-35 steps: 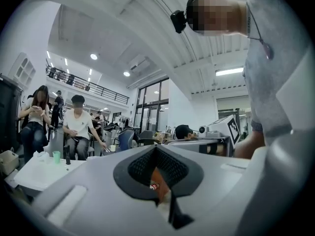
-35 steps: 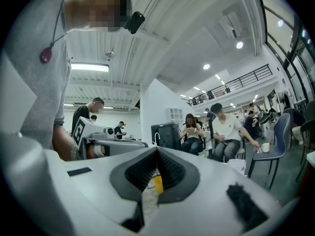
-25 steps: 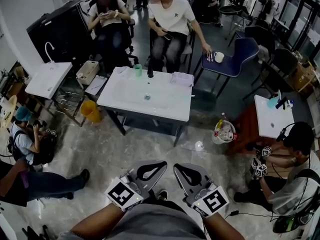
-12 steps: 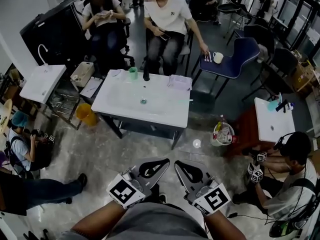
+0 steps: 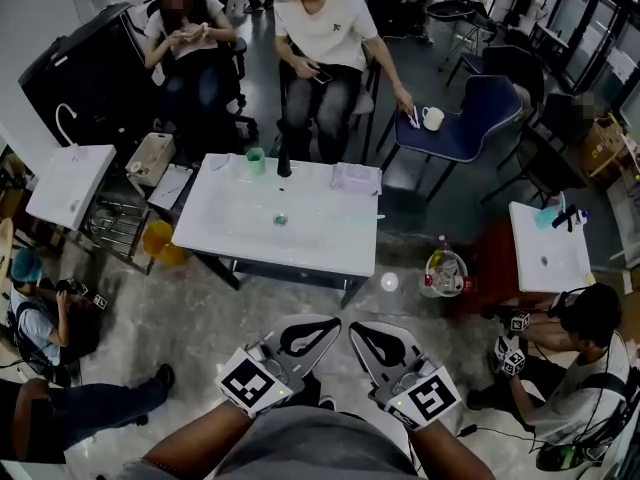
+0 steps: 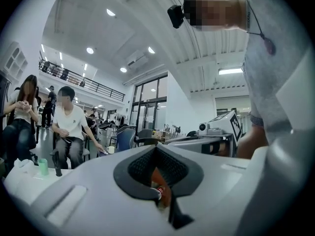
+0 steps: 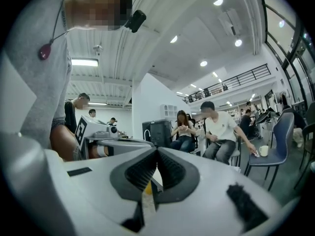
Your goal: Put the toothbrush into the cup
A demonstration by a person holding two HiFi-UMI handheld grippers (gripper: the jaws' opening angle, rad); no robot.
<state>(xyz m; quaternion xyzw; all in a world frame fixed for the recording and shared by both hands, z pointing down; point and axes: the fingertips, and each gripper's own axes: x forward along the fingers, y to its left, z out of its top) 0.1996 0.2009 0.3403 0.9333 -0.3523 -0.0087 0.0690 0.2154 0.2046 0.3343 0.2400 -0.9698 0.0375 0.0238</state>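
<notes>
A white sink-top table (image 5: 300,238) stands ahead of me on the marble floor. At its far edge stand a green cup (image 5: 256,160) and a dark upright fixture (image 5: 284,164); both show small at the left of the left gripper view, the cup (image 6: 43,166) and the fixture (image 6: 57,163). I cannot make out a toothbrush. My left gripper (image 5: 305,336) and right gripper (image 5: 372,340) sit side by side at the bottom of the head view, well short of the table. Both are shut and hold nothing. In their own views the left gripper (image 6: 156,147) and the right gripper (image 7: 157,150) show tips that meet.
Two people sit on chairs behind the table. A blue chair (image 5: 455,128) at the back right bears a white mug (image 5: 432,118). A yellow bucket (image 5: 158,238) stands left of the table, a bag of bottles (image 5: 445,271) to its right. Other people crouch at both sides.
The table, the cup and the seated people have drawn nearer and shifted left and down in the head view. Both grippers stay shut and keep their place in the picture.
</notes>
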